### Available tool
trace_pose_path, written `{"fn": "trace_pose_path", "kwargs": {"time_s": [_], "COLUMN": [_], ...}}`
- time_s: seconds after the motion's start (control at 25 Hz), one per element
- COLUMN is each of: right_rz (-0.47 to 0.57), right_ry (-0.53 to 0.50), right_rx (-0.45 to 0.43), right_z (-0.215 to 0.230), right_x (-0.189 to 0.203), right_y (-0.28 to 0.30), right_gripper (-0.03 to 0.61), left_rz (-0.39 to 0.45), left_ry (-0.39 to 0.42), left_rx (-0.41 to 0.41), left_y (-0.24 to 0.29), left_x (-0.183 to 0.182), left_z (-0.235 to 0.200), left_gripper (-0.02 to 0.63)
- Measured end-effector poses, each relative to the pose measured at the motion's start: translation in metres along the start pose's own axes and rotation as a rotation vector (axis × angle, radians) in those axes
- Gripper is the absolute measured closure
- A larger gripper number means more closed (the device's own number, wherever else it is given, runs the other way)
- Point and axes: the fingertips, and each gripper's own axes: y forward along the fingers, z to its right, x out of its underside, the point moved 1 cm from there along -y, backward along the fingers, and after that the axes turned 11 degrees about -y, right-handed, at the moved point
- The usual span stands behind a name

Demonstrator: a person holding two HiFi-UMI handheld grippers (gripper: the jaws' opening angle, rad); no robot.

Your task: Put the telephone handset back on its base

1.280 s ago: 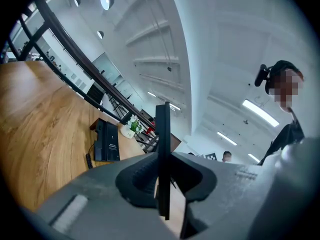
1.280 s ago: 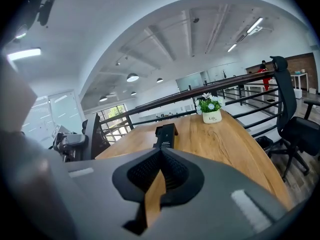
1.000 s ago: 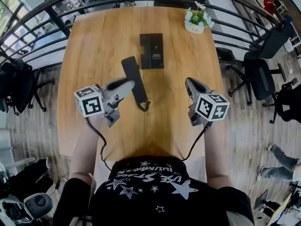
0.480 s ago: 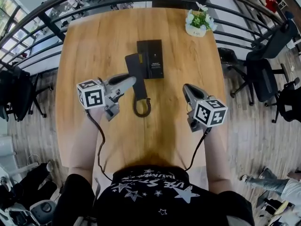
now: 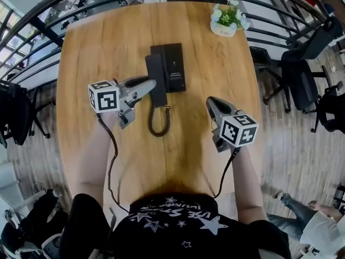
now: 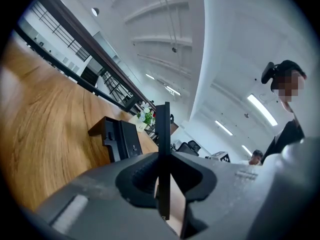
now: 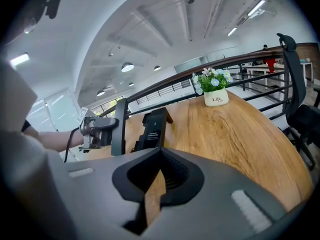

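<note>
— What was seen at the left side of the wooden table (image 5: 97, 47)?

— The left gripper (image 5: 151, 83) was found clamped on the black telephone handset (image 5: 157, 80). In the left gripper view the handset (image 6: 163, 129) was gripped on its thin edge between the two jaws, and it stood up past them.

— Where was the handset held?

— It was held along the left edge of the base (image 5: 174, 66), just beside the cradle rather than seated in it. Whether the two touched could not be told. A coiled cord (image 5: 159, 122) was seen looping from the handset's near end onto the tabletop.

— And the base itself?

— It was set near the middle of the table, dark and rectangular. In the right gripper view it (image 7: 152, 129) was seen just right of the handset (image 7: 119, 126).

— What was noted further right?

— The right gripper (image 5: 211, 102) was held over bare wood, well apart from the telephone. Its jaws were drawn together at the tips, and nothing was caught between them. A white pot of flowers (image 5: 227, 20) was seen at the far right corner.
</note>
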Motion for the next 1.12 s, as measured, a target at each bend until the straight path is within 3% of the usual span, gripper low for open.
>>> {"fn": "trace_pose_path", "kwargs": {"time_s": [0.32,0.56,0.84,1.12], "right_rz": [-0.025,-0.038,-0.044,-0.053], "right_ry": [0.016,0.032,0.041,0.051], "right_rx": [0.004,0.005,0.004,-0.006], "right_z": [0.004,0.007,0.013,0.012], "right_x": [0.008,0.015,0.018,0.023], "right_y": [0.013,0.019,0.027,0.036], "right_gripper": [0.577,0.577,0.577,0.577], "left_rz": [-0.056,-0.051,-0.009,-0.007], "left_ry": [0.026,0.022,-0.048,-0.05], "left_rx": [0.035,0.054,0.051,0.064], "left_y": [0.013,0.019,0.023,0.026], "left_x": [-0.013,-0.017,-0.021,-0.023], "left_z": [-0.022,-0.038,-0.055,-0.07], "left_gripper": [0.538,0.538,0.538,0.538]}}
